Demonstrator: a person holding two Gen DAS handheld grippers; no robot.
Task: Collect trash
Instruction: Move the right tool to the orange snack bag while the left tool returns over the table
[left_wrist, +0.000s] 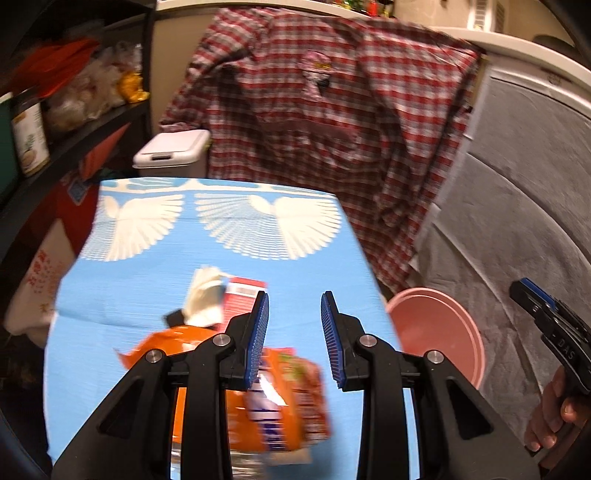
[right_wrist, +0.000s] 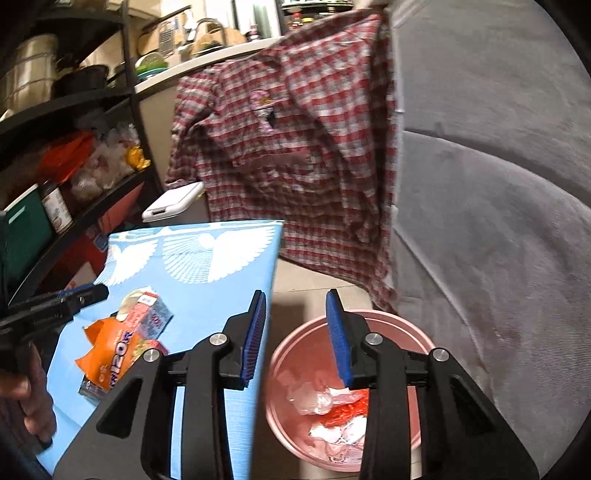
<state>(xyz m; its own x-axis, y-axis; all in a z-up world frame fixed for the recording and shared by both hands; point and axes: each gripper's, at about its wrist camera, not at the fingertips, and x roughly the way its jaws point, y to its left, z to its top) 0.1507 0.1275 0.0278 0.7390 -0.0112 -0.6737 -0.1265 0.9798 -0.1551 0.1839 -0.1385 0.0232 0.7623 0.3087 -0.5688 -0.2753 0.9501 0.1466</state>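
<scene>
An orange snack wrapper (left_wrist: 291, 398) lies on the blue table (left_wrist: 147, 280), with a red and white carton (left_wrist: 242, 299) and a white crumpled paper (left_wrist: 205, 299) behind it. My left gripper (left_wrist: 294, 336) is open and empty just above the wrapper. The wrapper (right_wrist: 110, 354) and carton (right_wrist: 151, 314) also show in the right wrist view. My right gripper (right_wrist: 295, 336) is open and empty above the pink bin (right_wrist: 413, 332), which holds crumpled white and red trash (right_wrist: 325, 402). The left gripper (right_wrist: 55, 306) shows at the left edge of that view, and the right gripper (left_wrist: 546, 314) at the right edge of the left wrist view.
A red plaid shirt (left_wrist: 332, 122) hangs behind the table. A grey sofa (right_wrist: 498, 221) stands right of the bin. A black shelf (left_wrist: 55, 122) with jars and bags is on the left. A white lidded bin (left_wrist: 170, 153) stands behind the table.
</scene>
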